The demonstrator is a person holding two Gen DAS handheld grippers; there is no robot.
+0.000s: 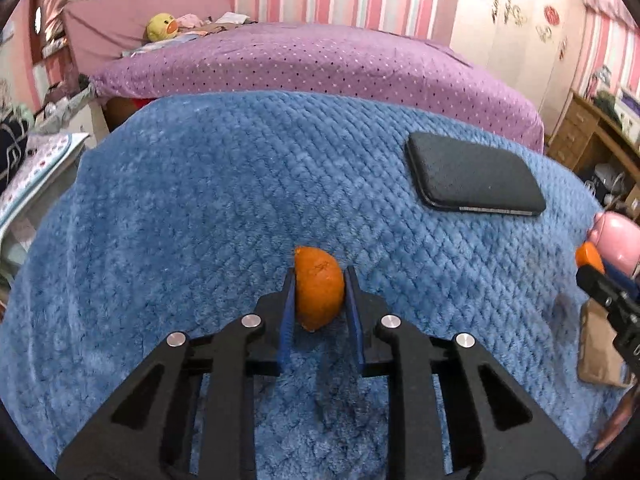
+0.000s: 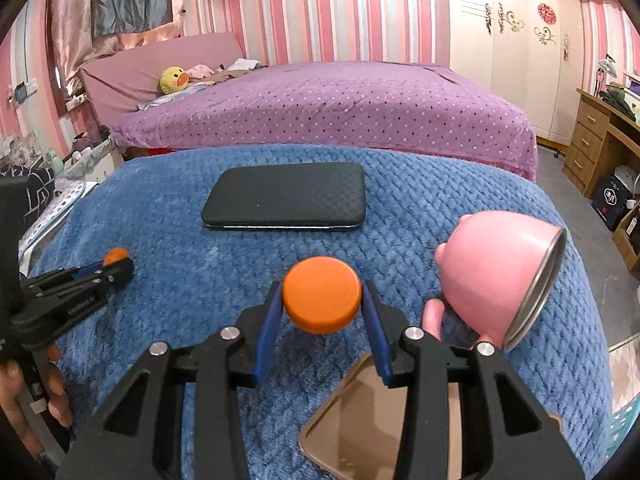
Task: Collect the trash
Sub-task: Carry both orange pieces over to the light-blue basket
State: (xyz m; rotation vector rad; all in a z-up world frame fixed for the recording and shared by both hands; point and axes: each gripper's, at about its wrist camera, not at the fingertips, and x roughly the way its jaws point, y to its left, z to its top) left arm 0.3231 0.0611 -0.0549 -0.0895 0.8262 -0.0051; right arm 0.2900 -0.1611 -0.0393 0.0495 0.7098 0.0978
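The left gripper (image 1: pixel 320 296) angles down over the blue blanket (image 1: pixel 200 208), jaws clamped on an orange peel (image 1: pixel 319 288). The right gripper (image 2: pixel 322 300), tilted likewise, holds an orange cap (image 2: pixel 321 295) above a brown paper bag (image 2: pixel 360 420).

Bright even indoor light; soft shadows; strong fisheye warp, dark corners.

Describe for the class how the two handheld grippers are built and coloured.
Both the left gripper and the right gripper are matte black frames with cut-out linkage arms, round silver pivot bolts and two flat blue finger pads. No cables or sleeves show.
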